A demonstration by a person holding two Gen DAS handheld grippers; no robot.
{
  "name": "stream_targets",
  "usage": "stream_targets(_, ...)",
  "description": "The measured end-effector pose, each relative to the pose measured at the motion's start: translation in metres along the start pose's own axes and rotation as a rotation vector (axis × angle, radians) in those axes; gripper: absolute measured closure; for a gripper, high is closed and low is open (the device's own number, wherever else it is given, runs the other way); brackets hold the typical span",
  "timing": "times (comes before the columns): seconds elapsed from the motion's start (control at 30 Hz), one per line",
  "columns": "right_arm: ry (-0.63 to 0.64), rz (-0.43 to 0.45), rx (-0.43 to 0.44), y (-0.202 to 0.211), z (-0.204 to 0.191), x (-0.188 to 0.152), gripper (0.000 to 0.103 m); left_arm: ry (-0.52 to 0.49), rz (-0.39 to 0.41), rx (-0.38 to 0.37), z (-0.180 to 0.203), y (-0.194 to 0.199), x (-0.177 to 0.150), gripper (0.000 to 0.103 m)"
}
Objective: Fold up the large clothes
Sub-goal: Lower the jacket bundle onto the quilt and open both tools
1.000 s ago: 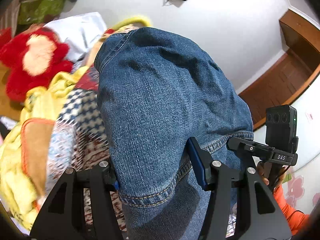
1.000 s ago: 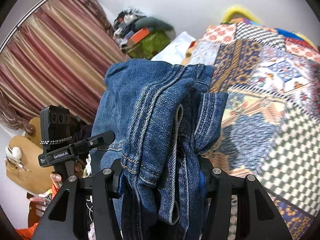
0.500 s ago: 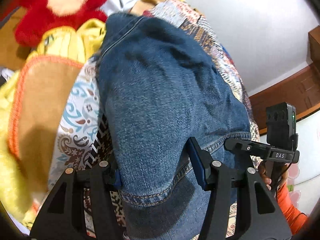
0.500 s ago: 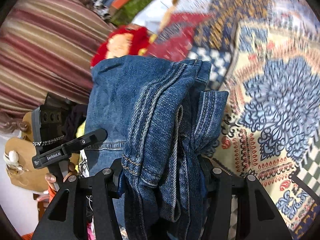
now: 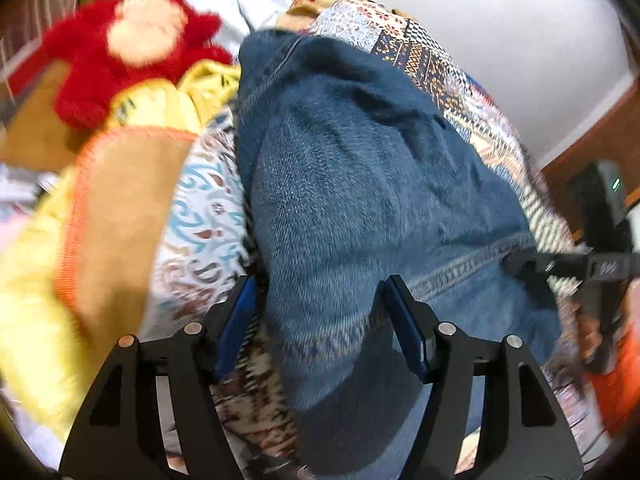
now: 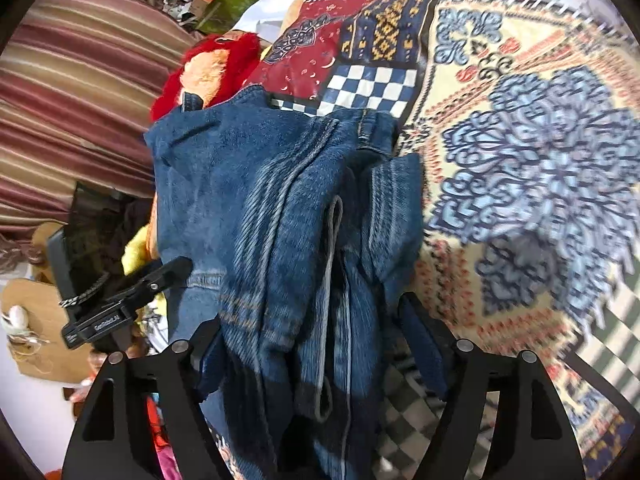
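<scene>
Left wrist view: jeans (image 5: pixel 360 184) are lying on the patterned bedspread (image 5: pixel 204 216) beside a red plush toy (image 5: pixel 132 44); both grippers' jaws have just been opening, standing apart around the denim.

Coarse, matt blue denim is seen in the jeans (image 5: pixel 360 184); the plush toy (image 5: pixel 132 48) is fuzzy, the patchwork bedspread (image 6: pixel 520 128) printed cloth.

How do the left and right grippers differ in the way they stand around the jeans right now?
The left gripper straddles one smooth, flat denim panel of the jeans; the right gripper straddles a bunched stack of seams and folds. The left's right pad lies against the cloth, while the right's right pad stands clear of it. Both have just been opening, with denim between the jaws, over the patterned bedspread.
</scene>
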State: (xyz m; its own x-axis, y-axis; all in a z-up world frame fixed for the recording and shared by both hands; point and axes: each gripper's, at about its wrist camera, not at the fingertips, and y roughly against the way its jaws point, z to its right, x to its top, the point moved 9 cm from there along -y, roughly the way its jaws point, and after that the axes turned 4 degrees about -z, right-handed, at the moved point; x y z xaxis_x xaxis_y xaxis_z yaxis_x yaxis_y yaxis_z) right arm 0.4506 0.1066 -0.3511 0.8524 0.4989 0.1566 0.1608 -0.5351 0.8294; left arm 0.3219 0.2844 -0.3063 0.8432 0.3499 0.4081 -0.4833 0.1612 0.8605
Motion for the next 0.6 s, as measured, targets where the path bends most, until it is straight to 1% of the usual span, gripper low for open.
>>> stream_targets(0.1,0.04,0.041,-0.083,0.023,-0.004,-0.007,0.027,-0.073,0.041,0.085,0.007,0.02,0.0,0.038)
stream_targets(0.17,0.074,0.083,-0.131,0.04,-0.01,-0.011,0.027,-0.107,0.075,0.111,0.014,0.033,0.0,0.038)
stream_targets(0.23,0.112,0.139,-0.163,0.06,-0.021,-0.015,0.027,-0.121,0.106,0.116,0.021,0.043,-0.002,0.037)
stream_targets(0.37,0.196,0.232,-0.188,0.085,-0.048,-0.019,0.027,-0.13,0.146,0.099,0.034,0.051,-0.004,0.037)
stream_targets(0.43,0.256,0.265,-0.204,0.089,-0.064,-0.022,0.027,-0.138,0.148,0.094,0.042,0.047,-0.004,0.035)
stream_targets(0.47,0.278,0.272,-0.21,0.086,-0.072,-0.021,0.027,-0.145,0.147,0.098,0.046,0.046,-0.007,0.034)
stream_targets(0.5,0.301,0.276,-0.216,0.078,-0.081,-0.018,0.026,-0.155,0.146,0.107,0.05,0.045,-0.01,0.03)
stream_targets(0.53,0.32,0.272,-0.222,0.073,-0.085,-0.019,0.026,-0.165,0.145,0.118,0.051,0.041,-0.011,0.027)
stream_targets(0.6,0.343,0.243,-0.236,0.056,-0.085,-0.02,0.026,-0.188,0.13,0.146,0.053,0.029,-0.017,0.024)
